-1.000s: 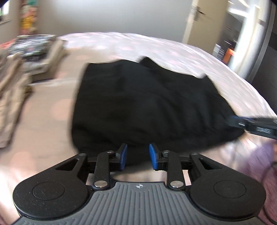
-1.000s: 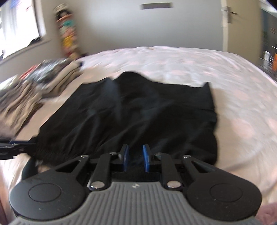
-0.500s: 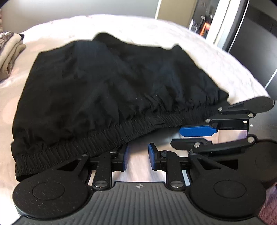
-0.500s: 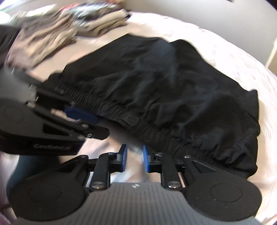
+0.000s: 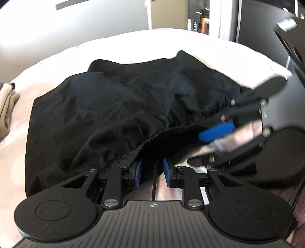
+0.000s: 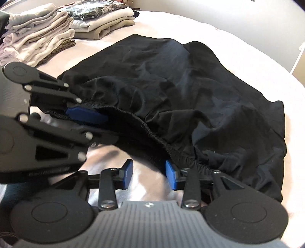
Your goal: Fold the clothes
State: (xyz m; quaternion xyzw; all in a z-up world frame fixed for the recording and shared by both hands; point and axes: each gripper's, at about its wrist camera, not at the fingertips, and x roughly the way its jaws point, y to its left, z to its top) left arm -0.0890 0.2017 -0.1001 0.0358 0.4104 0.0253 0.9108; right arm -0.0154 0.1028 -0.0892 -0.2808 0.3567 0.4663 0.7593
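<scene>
The black shorts (image 5: 118, 106) are lying on the bed (image 6: 238, 57); their waistband (image 5: 171, 128), flat a moment ago, is now being lifted. Left gripper (image 5: 152, 172) and right gripper (image 6: 149, 174) are both spread, waistband being hooked, fold starting.

Counts, both wrist views:

- Black garment (image 6: 190, 91): 1, w/ elastic waistband, spread on bed (image 6: 238, 49); also in left view (image 5: 114, 106).
- Grippers: 2. Left gripper (image 5: 152, 172), right gripper (image 6: 149, 174); each has 2 blue pads, 4 total.
- Folded clothes stacks (image 6: 38, 38): approx. 2 stacks far left in right view, items per stack cannot tell.
- Bed: 1.
- Door (image 5: 167, 14): 1, far side, left view.
</scene>
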